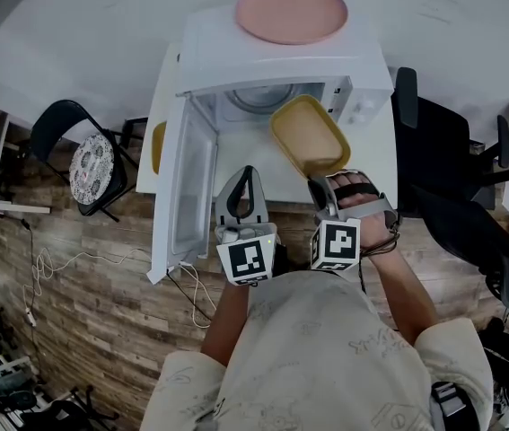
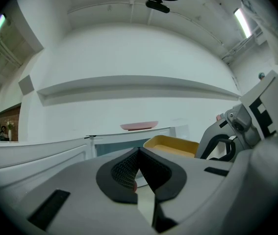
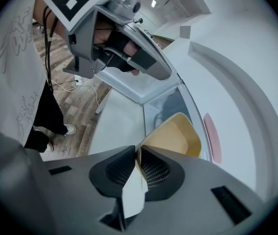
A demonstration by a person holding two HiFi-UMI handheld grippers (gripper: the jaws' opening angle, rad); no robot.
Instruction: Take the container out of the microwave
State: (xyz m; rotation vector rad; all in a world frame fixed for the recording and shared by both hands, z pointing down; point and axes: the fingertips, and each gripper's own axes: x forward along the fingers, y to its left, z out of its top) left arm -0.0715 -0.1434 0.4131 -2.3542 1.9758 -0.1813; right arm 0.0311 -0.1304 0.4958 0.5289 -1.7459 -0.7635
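A white microwave stands on a white table with its door swung open to the left. A yellow rectangular container hangs tilted in front of the opening, partly outside it. My right gripper is shut on its near rim; in the right gripper view the pads pinch the container at its edge. My left gripper is just left of it, beside the open door, shut with nothing between its jaws. The left gripper view shows the container and the right gripper to its right.
A pink plate lies on top of the microwave. The glass turntable shows inside. A black chair with a patterned cushion stands to the left, an office chair to the right. Cables lie on the wood floor.
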